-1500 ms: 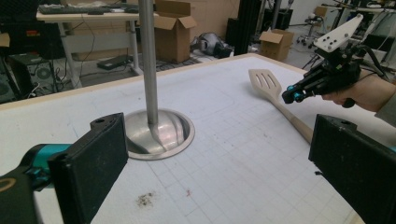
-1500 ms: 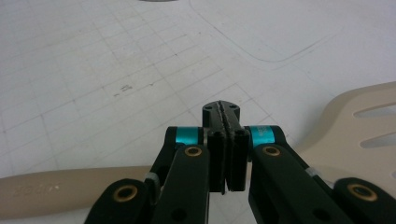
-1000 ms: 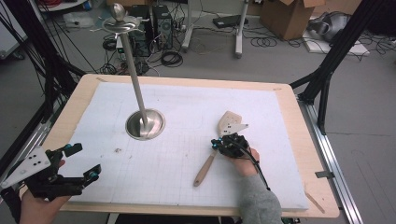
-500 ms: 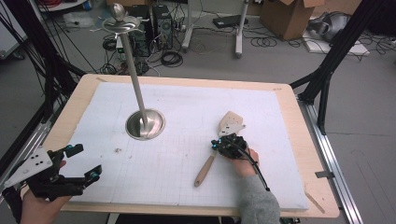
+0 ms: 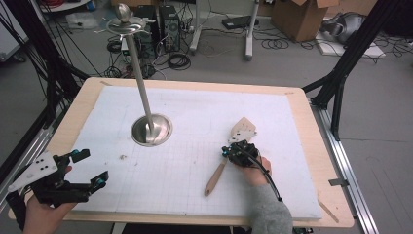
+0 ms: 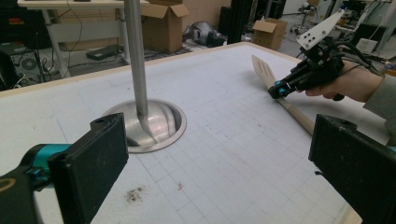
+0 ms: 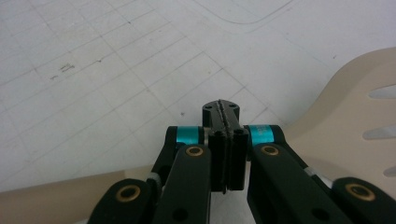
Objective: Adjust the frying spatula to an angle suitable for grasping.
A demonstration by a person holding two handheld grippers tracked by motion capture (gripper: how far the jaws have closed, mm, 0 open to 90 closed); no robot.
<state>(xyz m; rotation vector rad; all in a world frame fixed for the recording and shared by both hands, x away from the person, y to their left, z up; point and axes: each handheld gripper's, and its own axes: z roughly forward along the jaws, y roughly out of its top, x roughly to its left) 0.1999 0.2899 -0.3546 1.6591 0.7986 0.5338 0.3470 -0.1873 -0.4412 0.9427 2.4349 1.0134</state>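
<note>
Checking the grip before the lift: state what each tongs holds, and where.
Nothing held. Right tongs are shut empty, just above the wooden spatula. Left tongs are open, empty.

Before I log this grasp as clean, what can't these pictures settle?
- Right gripper view: its shut jaws cover where they meet the wooden spatula.
- High view: the right gripper hides the spatula's neck.
- Left gripper view: the pole of the stand is cut off by the top edge.

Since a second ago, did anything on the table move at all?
No, nothing visibly changed. The right gripper has its jaws shut, above the wooden spatula, which lies flat on the white mat. The left gripper waits open near the table's front left corner, and the metal stand is where it was.
</note>
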